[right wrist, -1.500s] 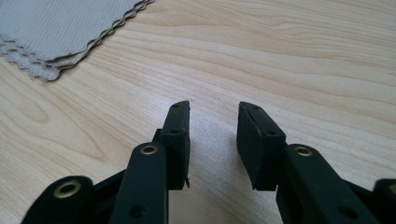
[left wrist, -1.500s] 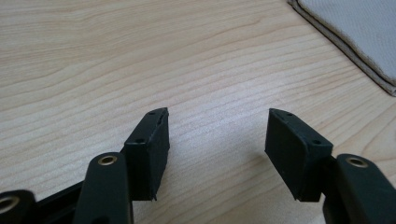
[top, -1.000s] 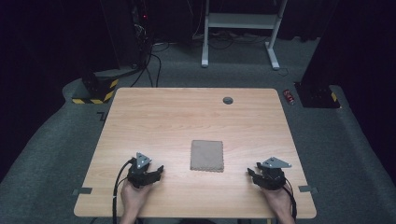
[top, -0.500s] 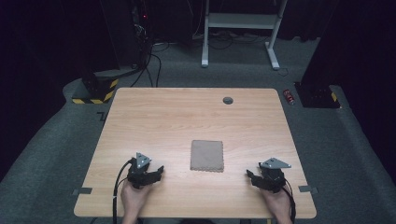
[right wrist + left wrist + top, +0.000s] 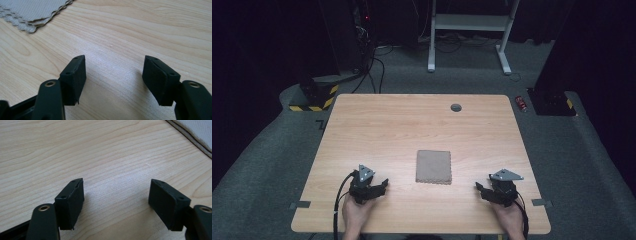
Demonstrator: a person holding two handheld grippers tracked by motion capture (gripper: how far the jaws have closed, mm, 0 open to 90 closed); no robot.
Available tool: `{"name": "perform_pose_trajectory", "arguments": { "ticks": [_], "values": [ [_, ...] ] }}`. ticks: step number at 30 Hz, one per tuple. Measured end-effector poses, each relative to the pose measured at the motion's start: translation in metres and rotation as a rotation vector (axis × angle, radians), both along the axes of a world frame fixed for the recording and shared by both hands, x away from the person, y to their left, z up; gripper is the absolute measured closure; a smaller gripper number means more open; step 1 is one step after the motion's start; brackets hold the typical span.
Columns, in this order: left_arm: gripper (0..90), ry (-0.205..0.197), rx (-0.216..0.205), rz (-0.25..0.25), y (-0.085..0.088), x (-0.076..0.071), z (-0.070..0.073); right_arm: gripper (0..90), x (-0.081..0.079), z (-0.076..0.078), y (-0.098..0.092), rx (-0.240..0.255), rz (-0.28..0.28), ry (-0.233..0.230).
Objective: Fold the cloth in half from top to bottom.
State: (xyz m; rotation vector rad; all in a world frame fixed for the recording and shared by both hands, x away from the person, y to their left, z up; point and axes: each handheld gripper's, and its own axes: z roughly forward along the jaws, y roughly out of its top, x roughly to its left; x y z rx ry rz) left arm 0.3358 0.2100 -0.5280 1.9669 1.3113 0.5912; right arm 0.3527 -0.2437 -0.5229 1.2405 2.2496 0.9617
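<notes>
Dark room, grey carpet all round; pale wood-grain table (image 5: 377, 125) taking up the middle of the high view, and I am working both hands from its near edge.

Lying flat between the two hands, slightly forward of them, is the square folded grey-brown cloth with pinked edges (image 5: 433, 166), its sides running roughly parallel to the table's.

Left gripper (image 5: 381, 186) is resting near the front edge, jaws pointing inward and a little forward toward the cloth. Jaws are standing wide with bare wood between the pads (image 5: 70, 202), gripping nothing. Along its own line of sight a pale hemmed edge of the cloth (image 5: 197, 132) is showing at upper right, well apart from the tips.

Right gripper (image 5: 481, 190) is mirroring it on the other side, jaws aimed inward; they have just been opening and are now gaping wide with nothing between them. From its camera the stacked wavy edges of the cloth (image 5: 32, 13) are lying up and to the left.

Relation that matters: the cloth is sitting inboard of both claws, so each would be travelling toward the centre line and slightly away from me to meet it. I am judging the right gripper marginally nearer to the cloth's near corner (a close call from above), with the near edge lying across both approach lines.
</notes>
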Motion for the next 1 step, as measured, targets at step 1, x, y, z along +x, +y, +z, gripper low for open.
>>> {"name": "perform_pose_trajectory", "arguments": {
  "ticks": [1],
  "values": [
    [29.5,0.000,0.000,0.000,0.0000,0.0000,0.0000,34.1,0.0002,-0.0001,0.0001,-0.002,0.005,-0.001]
  ]
}}
